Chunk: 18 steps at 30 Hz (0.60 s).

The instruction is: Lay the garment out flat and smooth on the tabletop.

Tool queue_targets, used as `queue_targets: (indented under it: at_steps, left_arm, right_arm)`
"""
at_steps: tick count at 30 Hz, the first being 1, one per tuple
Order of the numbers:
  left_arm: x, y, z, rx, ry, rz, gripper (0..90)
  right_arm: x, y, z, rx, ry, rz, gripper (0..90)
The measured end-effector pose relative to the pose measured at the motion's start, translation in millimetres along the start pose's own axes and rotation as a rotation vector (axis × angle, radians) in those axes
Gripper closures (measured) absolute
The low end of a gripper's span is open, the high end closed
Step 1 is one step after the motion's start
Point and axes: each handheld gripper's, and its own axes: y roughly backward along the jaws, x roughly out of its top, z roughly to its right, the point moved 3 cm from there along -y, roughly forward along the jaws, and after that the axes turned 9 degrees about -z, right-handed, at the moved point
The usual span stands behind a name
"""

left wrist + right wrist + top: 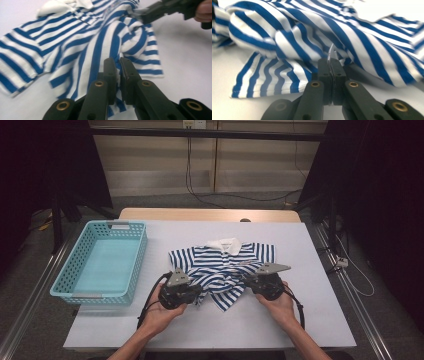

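I have the left gripper point(115, 62) clenched on a fold of the blue-and-white striped polo shirt point(222, 267), mid-table beside the empty turquoise plastic basket point(80, 290). My right gripper point(331, 62) pinches a white tag at its edge.

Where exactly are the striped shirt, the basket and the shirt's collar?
Blue-and-white striped cotton shirt point(220, 262): high view, chest.
Light blue perforated plastic basket point(141, 251): high view, right wall.
White collar point(225, 244): high view, its middle.
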Motion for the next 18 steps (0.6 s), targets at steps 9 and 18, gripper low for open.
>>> queue_targets:
  at_steps: [9,18]
  left_arm:
    - [2.4,14.0,-27.0,0.030,0.069,0.035,85.2]
    - [19.3,-19.2,-54.4,0.101,0.113,0.021,84.9]
  right_arm:
    - [-28.1,43.1,31.1,-0.039,-0.100,0.053,90.0]
    - [-31.2,39.2,54.2,-0.088,-0.116,0.053,85.9]
